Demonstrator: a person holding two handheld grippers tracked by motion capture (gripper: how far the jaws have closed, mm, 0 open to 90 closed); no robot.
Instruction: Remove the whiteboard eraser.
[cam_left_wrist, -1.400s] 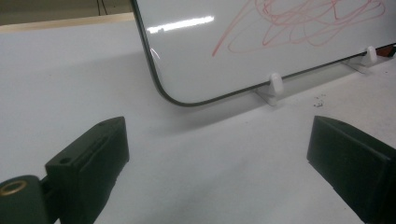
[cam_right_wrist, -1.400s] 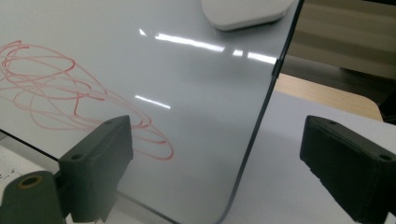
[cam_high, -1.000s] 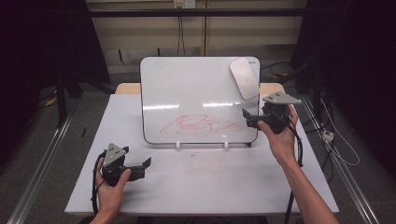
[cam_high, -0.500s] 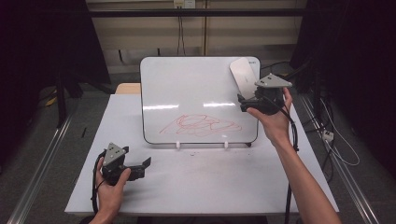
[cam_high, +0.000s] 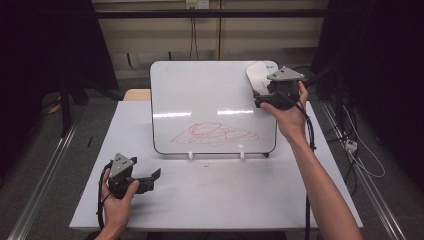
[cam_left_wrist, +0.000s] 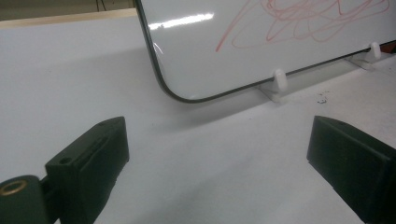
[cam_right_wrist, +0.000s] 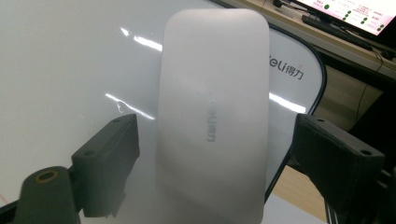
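right gripper closing in on the eraser at the whiteboard's top corner

the right gripper (cam_right_wrist: 210, 154) is up at the upper right corner of the whiteboard (cam_high: 210, 100), its two black jaws standing either side of the white eraser (cam_right_wrist: 215, 116) that sits flat on that corner of the board. the jaws have just been closing with the eraser between them, yet in the right gripper view a gap is visible on both sides — the pads do not press on it, so nothing is grasped. the gripper comes in along the eraser's long axis, which looks chosen so the jaws can pinch its narrow width rather than its length.

the eraser clings to the tilted board without sliding, so it is probably magnetic. the red scribble (cam_high: 215, 135) lies on the lower half of the whiteboard, well below the eraser, and that is likely what the eraser is wanted for.

the left gripper (cam_high: 150, 179) rests low on the white table (cam_high: 225, 200), in front of the whiteboard's lower left corner, jaws wide apart and empty — parked clear of the board, it seems.

the whiteboard leans back on two small white feet (cam_left_wrist: 279, 79) at its lower edge. no container stands anywhere near the board.
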